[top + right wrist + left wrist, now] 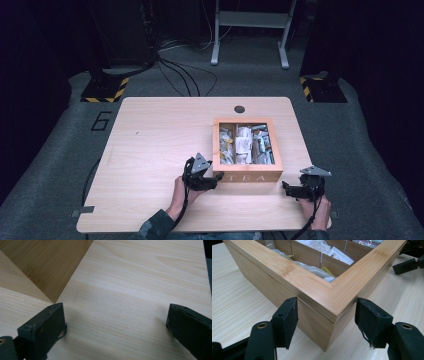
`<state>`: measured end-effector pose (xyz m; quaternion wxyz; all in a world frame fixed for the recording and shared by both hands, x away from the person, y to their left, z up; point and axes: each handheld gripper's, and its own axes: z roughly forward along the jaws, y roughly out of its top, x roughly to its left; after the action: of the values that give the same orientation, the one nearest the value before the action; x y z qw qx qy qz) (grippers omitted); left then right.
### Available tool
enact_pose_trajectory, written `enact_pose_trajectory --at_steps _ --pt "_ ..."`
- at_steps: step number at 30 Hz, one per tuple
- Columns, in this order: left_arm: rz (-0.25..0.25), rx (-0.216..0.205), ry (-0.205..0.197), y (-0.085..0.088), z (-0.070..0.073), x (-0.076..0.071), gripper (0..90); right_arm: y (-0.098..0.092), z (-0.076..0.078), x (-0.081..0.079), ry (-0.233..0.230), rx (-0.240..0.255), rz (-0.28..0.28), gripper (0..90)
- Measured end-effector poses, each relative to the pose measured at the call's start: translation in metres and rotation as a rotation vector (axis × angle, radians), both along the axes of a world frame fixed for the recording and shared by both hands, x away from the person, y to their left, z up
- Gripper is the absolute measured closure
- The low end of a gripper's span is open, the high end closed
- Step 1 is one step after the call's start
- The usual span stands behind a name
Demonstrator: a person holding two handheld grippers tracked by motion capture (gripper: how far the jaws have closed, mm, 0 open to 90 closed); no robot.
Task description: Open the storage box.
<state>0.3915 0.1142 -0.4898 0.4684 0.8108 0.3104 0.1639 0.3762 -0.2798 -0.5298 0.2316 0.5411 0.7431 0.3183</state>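
A wooden tea box (247, 177) with TEA on its front wall stands right of the table's middle, with tea bags (245, 145) showing in its compartments. My left gripper (217, 176) is at the box's near-left corner. In the left gripper view the box's corner (312, 282) sits between the jaws of the left gripper (327, 315), and both pads (287, 320) lie against the two walls just under the lid seam. My right gripper (286, 188) rests low by the near-right corner. Its jaws stand wide apart on the right gripper (113, 320) over bare tabletop, with the box wall (50, 265) beyond them.
The light wooden table (160, 140) has a round cable hole (239, 109) near its far edge. Beyond it are floor cables, a grey metal stand (250, 30) and two bases with hazard tape (105, 90). The other gripper's jaw (407, 265) shows past the box.
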Motion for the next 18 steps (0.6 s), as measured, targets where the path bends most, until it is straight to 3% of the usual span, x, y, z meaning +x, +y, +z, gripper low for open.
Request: enact_pose_trajectory --at_steps 18 --pt "0.019 -0.005 -0.029 -0.0015 -0.0003 -0.0029 37.0 0.0 0.0 0.0 0.0 0.0 0.0 1.7"
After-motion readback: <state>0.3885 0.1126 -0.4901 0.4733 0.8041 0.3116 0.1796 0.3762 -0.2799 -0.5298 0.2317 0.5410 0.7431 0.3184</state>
